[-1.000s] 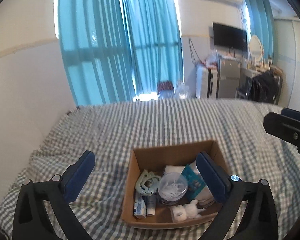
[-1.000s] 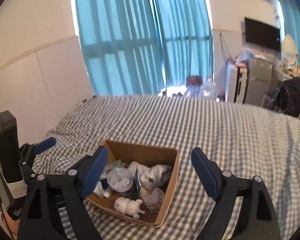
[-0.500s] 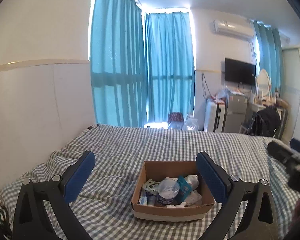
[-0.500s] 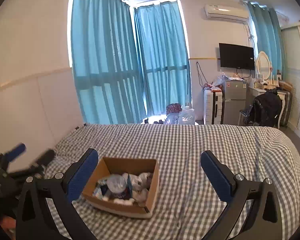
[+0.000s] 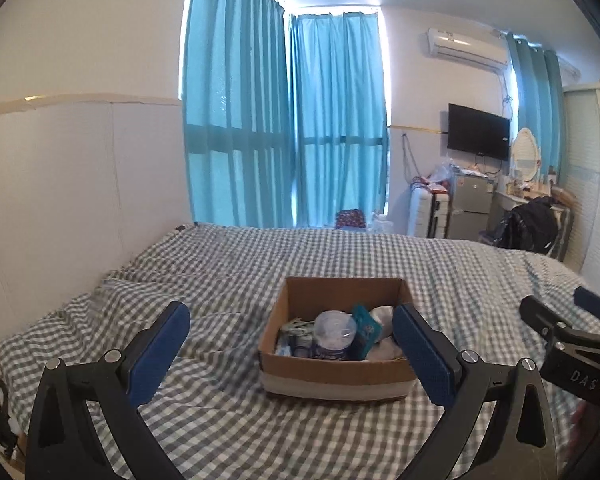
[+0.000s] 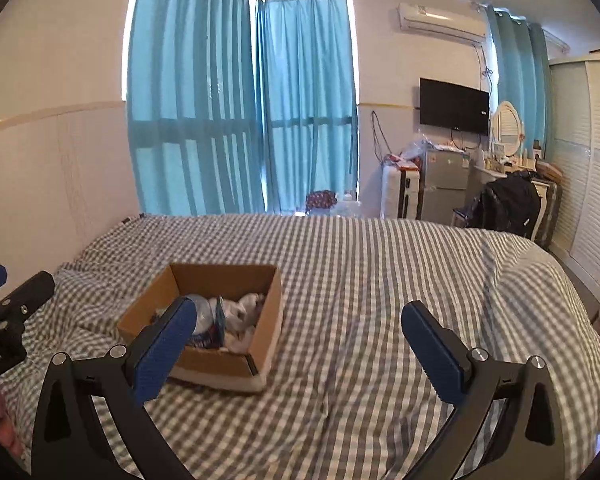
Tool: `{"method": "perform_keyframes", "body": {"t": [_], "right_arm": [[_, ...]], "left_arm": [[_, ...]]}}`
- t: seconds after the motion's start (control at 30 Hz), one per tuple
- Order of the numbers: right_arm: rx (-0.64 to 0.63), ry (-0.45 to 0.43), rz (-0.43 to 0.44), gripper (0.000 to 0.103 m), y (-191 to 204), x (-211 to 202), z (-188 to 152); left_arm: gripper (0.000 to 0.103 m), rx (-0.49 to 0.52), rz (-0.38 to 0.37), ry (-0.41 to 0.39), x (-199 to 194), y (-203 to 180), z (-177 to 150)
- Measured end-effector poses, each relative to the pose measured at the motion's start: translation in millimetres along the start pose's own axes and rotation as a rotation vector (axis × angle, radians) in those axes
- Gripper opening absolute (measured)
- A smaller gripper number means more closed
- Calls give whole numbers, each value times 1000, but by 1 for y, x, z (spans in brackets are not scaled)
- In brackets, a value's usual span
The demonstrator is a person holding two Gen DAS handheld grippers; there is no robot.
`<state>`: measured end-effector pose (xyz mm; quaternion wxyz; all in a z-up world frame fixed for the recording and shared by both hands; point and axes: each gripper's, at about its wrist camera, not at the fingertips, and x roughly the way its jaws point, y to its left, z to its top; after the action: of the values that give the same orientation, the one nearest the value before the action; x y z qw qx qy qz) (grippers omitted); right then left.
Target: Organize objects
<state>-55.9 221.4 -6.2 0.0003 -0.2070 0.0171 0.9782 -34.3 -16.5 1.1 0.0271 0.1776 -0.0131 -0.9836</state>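
You have pulled both grippers back and levelled them since a second ago, so the box [image 5: 336, 364] now sits farther off on the bed [image 5: 228, 420] instead of right under the fingers. Your left gripper [image 5: 290, 356] is spread wide, its fingers [image 5: 158, 354] released and empty, with the box between them just beyond the tips. Your right gripper [image 6: 298, 354] is equally wide and holds nothing, its fingers [image 6: 432, 350] over bare bedding, the box [image 6: 224, 354] behind the left one.
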Motion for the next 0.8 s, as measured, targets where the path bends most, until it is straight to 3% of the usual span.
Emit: {"method": "perform_keyframes", "body": {"t": [0.8], "right_arm": [[-23, 42, 7, 103, 8, 8, -17]], "left_arm": [[103, -4, -3, 38, 3, 0, -16]]}}
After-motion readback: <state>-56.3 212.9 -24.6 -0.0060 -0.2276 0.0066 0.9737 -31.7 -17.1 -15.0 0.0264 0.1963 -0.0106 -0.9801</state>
